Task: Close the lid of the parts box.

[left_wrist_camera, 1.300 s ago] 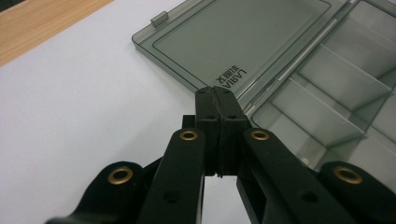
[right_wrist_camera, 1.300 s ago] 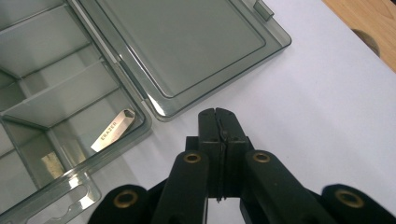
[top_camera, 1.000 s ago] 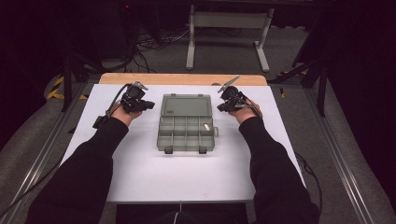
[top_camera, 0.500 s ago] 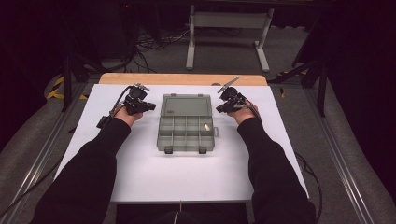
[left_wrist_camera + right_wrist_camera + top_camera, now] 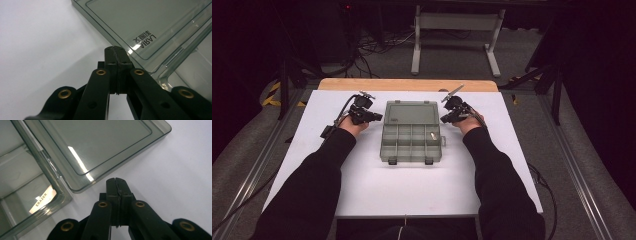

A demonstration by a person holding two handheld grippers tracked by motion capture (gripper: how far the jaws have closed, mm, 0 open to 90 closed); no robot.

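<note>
Lying open on the white table [image 5: 362, 185], the plastic box [image 5: 412, 131] sits between the left gripper [image 5: 373, 116] and right gripper [image 5: 447, 118], both clenched empty.

White desk [image 5: 412, 190] with a bare wood strip [image 5: 407, 84] along the far edge. Beyond, on grey floor [image 5: 532, 55]: a white stand [image 5: 455, 22], tangled cables [image 5: 372, 45]. Left: yellow-black tape [image 5: 273, 94]. Metal rails [image 5: 572, 165] flanking.
</note>
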